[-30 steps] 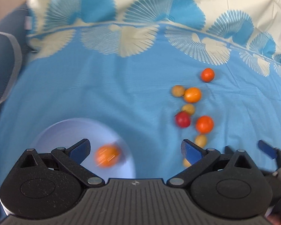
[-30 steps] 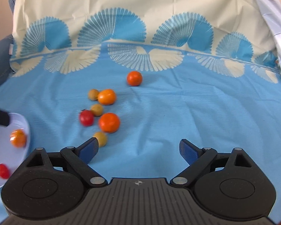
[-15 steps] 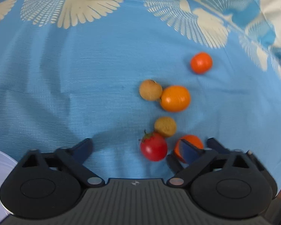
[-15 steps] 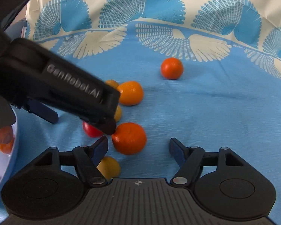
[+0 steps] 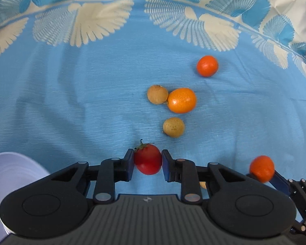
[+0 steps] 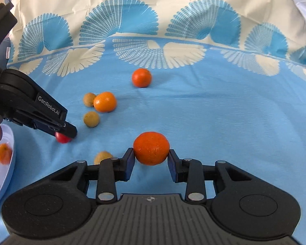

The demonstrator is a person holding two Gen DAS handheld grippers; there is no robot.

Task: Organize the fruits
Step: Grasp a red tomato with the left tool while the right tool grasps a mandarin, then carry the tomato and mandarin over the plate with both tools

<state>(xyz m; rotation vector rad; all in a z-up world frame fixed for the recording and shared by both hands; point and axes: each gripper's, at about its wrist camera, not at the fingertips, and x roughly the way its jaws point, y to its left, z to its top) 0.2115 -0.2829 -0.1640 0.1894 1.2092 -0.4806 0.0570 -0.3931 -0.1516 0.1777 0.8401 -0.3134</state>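
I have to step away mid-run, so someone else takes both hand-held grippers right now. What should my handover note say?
Left hand-held gripper: just closed on the red tomato, at the cloth.
Right hand-held gripper: just closed on a tangerine.
Done: white bowl at left holds an orange fruit and something red.
Left: bowl both held fruits; on the blue cloth remain two tangerines and three small yellow-brown fruits.
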